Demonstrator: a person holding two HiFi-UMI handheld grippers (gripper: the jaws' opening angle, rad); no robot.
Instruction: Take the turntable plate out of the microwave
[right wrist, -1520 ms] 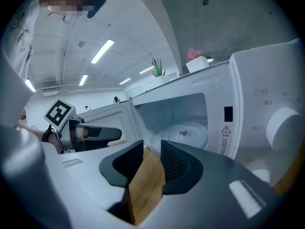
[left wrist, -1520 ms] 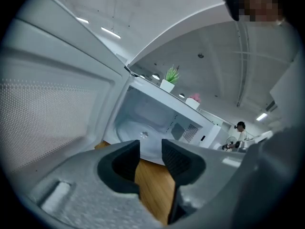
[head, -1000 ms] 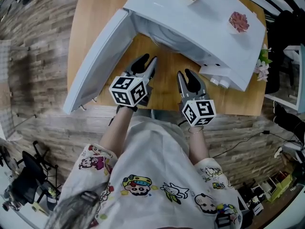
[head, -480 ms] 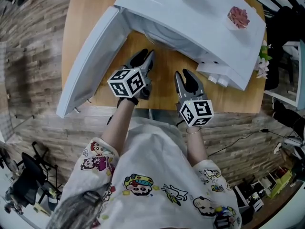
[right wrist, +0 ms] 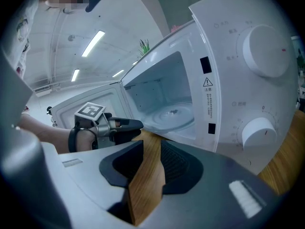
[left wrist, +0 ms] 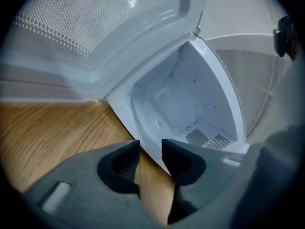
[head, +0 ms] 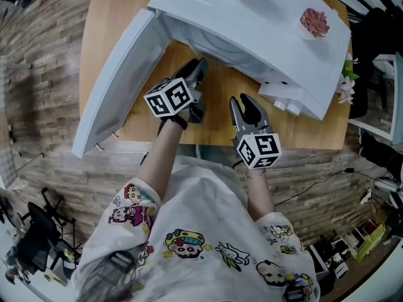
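The white microwave door (head: 119, 74) is swung fully open at the left, so access is done. The left gripper (head: 199, 68) is held just at the cavity mouth, jaws narrowly apart, nothing between them. The clear round glass turntable plate (right wrist: 169, 117) is still seated on the cavity floor of the white microwave (head: 264, 24), untouched; gripping and lifting out are left. The right gripper (head: 243, 100) is held nearer over the light wooden table (head: 217, 109), jaws half apart, empty. A small pink potted succulent (head: 313, 22) is seen on the microwave top at the right. No obstruction is seen at the opening.
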